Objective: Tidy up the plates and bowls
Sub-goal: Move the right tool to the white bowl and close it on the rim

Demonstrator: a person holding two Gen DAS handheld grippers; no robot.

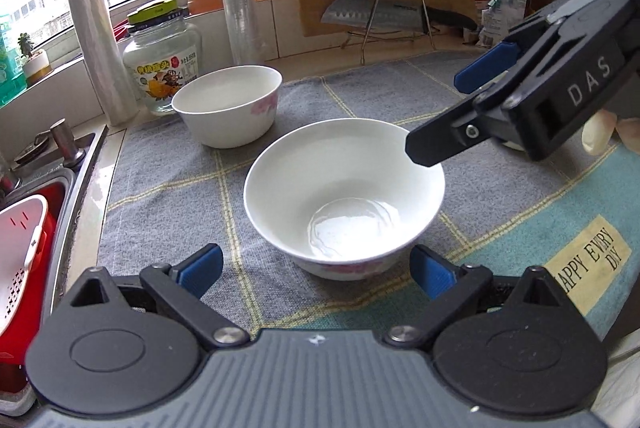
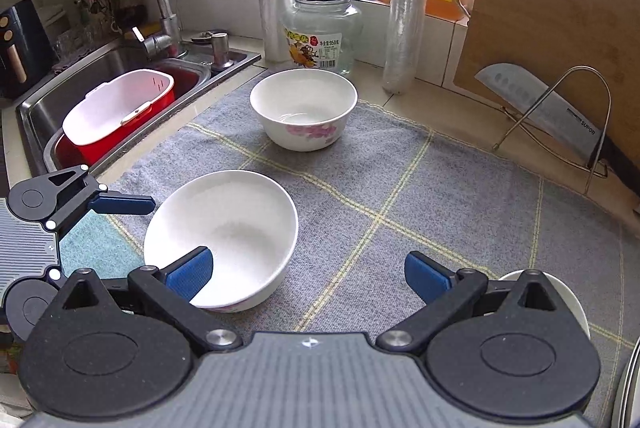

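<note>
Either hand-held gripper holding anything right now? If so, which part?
Nothing is held. The left hand-held gripper is open in front of the near bowl, pads off it. The right hand-held gripper is open over the mat.

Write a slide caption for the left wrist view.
Open left gripper faces near bowl; right gripper over its rim.

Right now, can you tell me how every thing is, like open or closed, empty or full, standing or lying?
Near bowl: upright, empty, on the mat.
Far bowl: upright, empty, on the mat.
Left gripper: open, holding nothing.
Right gripper: open, holding nothing.
Glass jar: upright, lid on, looks empty.
Cutting board: leaning upright.
Cleaver: resting in the wire rack.
White basket: tilted in the sink.
</note>
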